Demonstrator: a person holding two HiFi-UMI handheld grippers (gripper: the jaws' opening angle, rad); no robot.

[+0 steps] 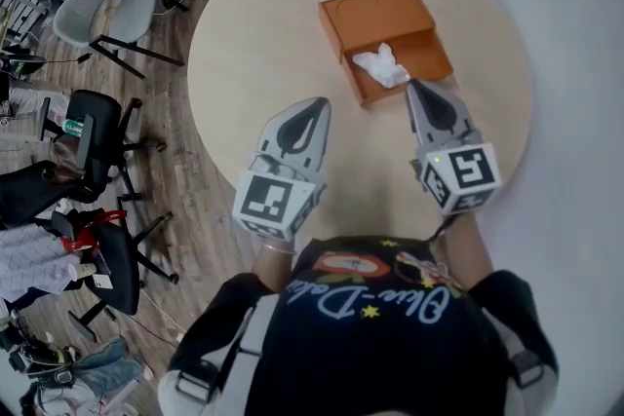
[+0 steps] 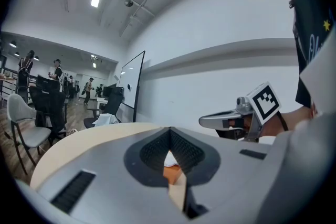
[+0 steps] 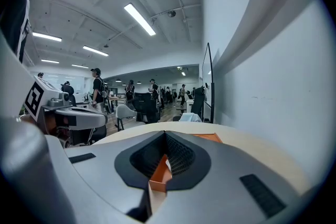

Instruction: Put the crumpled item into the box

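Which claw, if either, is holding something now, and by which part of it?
Neither. The left claw and right claw are both shut on nothing; the crumpled white item lies loose in the orange box.

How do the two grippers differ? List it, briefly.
The right gripper reaches the orange box at its near wall, beside the crumpled paper; the left gripper is over bare table, apart from it. The right gripper angles leftward, the left gripper rightward. Both are shut and empty.

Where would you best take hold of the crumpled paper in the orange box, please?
Pinch the crumpled paper by its upstanding folds, from above: it lies inside the open box, near one wall, so the walls likely block a side approach. The right tongs hover nearest.
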